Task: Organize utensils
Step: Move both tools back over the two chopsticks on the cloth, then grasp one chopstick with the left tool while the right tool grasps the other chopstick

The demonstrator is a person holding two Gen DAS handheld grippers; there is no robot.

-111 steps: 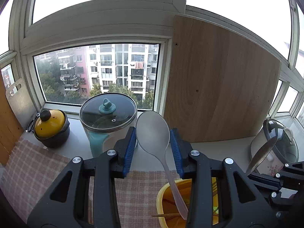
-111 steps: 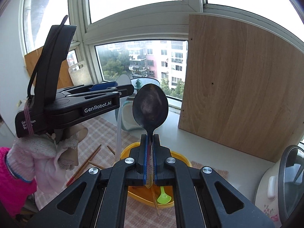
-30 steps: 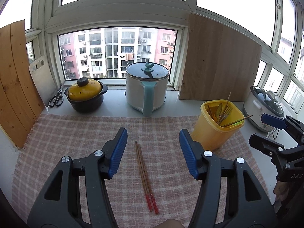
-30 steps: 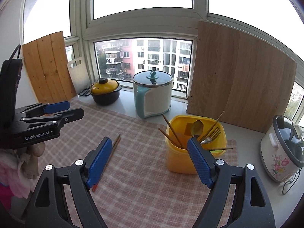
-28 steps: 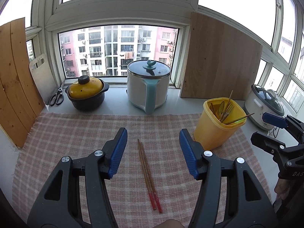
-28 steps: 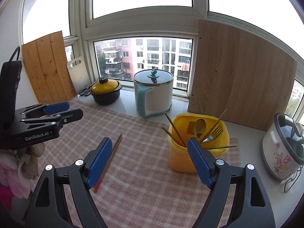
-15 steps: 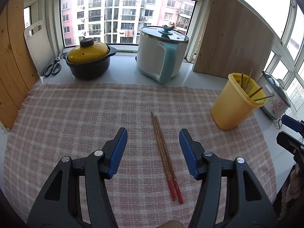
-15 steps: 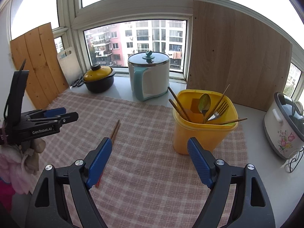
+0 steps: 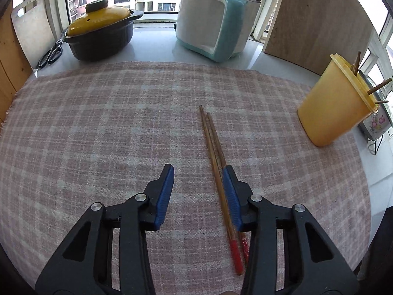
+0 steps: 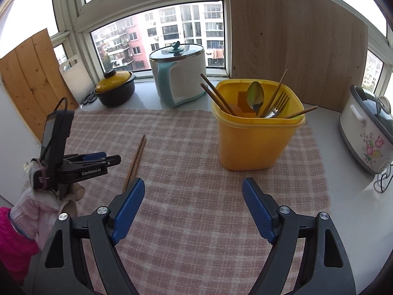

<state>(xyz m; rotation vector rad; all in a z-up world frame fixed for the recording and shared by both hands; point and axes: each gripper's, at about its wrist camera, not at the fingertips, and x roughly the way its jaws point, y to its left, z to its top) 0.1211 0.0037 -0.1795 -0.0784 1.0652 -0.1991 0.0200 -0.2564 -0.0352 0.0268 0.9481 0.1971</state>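
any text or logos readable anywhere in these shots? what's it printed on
"GenRobot.AI": white lettering on the black side of the left hand-held gripper, seen in the right wrist view.
A small white marking on the rear block of that hand-held gripper: too small to read.
The white cooker carries a flower print only, no words.
Nothing readable shows on the yellow container, the pots or the boards.

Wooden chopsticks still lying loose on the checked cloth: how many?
2. The red-tipped wooden chopsticks lie side by side on the pink checked cloth, just inside the left gripper's right finger. Others stand in the yellow plastic tub; more may be hidden there.
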